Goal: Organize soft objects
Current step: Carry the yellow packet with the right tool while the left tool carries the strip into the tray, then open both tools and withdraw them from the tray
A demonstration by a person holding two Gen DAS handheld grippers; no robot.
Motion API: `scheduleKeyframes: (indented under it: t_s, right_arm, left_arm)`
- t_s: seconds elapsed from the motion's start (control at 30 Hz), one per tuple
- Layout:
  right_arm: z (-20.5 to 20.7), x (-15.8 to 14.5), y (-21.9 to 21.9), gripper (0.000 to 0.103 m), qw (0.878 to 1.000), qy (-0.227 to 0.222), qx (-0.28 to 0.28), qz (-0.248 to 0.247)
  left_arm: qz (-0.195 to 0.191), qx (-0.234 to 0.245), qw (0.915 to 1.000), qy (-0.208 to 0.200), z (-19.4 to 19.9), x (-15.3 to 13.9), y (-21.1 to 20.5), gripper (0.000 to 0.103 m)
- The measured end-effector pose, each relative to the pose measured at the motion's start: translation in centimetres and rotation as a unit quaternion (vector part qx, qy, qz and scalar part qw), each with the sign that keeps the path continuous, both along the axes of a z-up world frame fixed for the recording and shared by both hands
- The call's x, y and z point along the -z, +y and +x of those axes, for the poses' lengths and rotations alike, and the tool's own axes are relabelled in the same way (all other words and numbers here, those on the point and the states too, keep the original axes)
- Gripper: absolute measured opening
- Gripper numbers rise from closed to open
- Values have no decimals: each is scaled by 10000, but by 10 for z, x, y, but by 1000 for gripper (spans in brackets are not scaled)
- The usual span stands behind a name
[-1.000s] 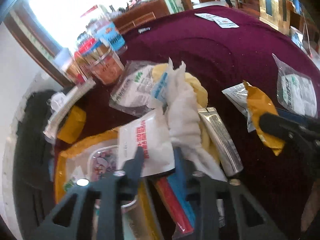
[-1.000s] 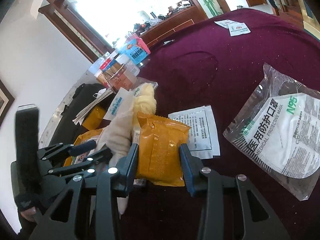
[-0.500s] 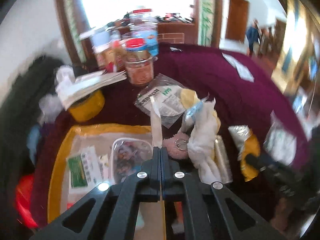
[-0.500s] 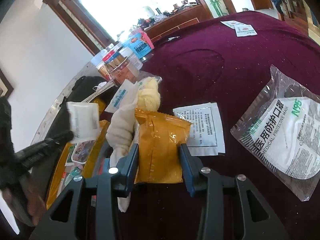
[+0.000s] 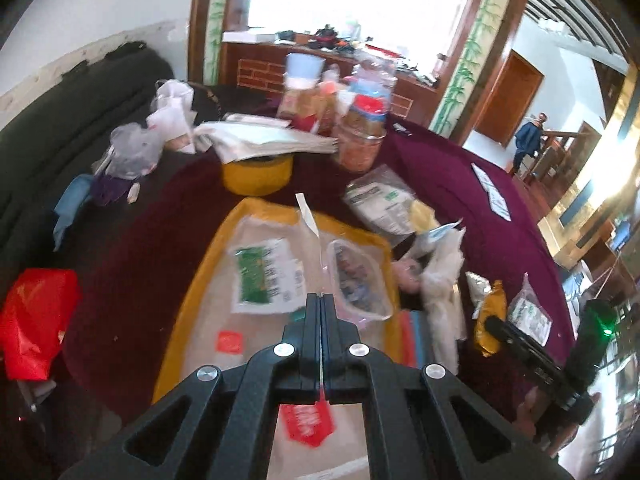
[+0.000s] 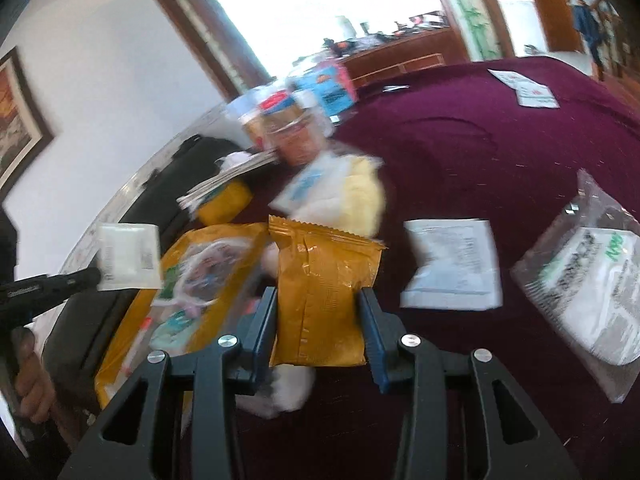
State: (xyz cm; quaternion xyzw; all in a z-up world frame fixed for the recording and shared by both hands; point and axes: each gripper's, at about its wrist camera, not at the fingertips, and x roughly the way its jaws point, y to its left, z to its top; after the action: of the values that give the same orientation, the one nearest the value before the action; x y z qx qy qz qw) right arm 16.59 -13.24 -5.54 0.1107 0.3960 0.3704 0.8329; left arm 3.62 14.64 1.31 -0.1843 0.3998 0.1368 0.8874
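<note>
My left gripper (image 5: pixel 321 300) is shut on a flat white packet (image 5: pixel 307 216), seen edge-on in the left wrist view and face-on in the right wrist view (image 6: pixel 128 258). It hangs above a large yellow-edged clear bag (image 5: pixel 208 280) lying on the maroon tablecloth (image 5: pixel 440 184). My right gripper (image 6: pixel 318 300) is shut on an orange foil pouch (image 6: pixel 324 292), also seen in the left wrist view (image 5: pixel 490 320), held above the cloth. White and yellow soft cloths (image 6: pixel 352 196) lie in a heap just beyond it.
An N95 mask bag (image 6: pixel 588 276) and a white sachet (image 6: pixel 452 264) lie right of the pouch. Jars and bottles (image 5: pixel 360 132), a paper stack over a yellow bowl (image 5: pixel 256 172) and a red bag (image 5: pixel 36 316) crowd the left and far side. A dark sofa (image 5: pixel 60 120) borders the table.
My left gripper closed on the white packet, lifted it from the heap and carried it left over the yellow-edged bag. My right gripper kept its hold on the orange pouch and rose a little.
</note>
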Motion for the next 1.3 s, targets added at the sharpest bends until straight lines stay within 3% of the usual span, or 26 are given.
scheduleKeyframes:
  t_s: [0.1,0.33,0.43,0.67,0.9,1.07,1.13,1.2,1.27,1.3]
  right_arm:
    - [-26,-14,35,39,9990,-102,-426,-111]
    - [-53,-26,104,39,9910,-79,-1336,-88]
    - [-53,-24,125,39,9898,-62,-1408,-226]
    - [-60,-10,162,39,9856,-238,-1400,-920]
    - [-68,-11,173,39,9830,-337,-1409,-1129]
    - [-69,-5,182,41,9807,-389,-1401,-1309]
    - [-66,-4,180,47,9820,-314,-1362,-1270]
    - [-65,-5,172,60,9850,-234,-1301,-1108]
    - [-71,-12,157,69,9874,-329,-1314,-813]
    - [-75,-16,150,73,9883,-401,-1283,-727]
  left_arm:
    - [-192,-61,9998,13,-5,13,15,0]
    - [-1105,60,9923,-549,-5,18,48,0]
    - [-1473,92,9868,-667,5,25,62,0]
    - [-2020,-96,9787,-361,18,61,90,0]
    - [-1922,-266,9808,-175,17,74,94,0]
    - [-1451,-338,9888,-74,14,66,85,1]
    - [-1347,-382,9902,-11,11,64,83,10]
    - [-1059,-528,9930,-55,-1,58,78,53]
    - [-827,-636,9943,-240,-14,51,70,70]
    - [-715,-633,9950,-278,-20,48,64,70]
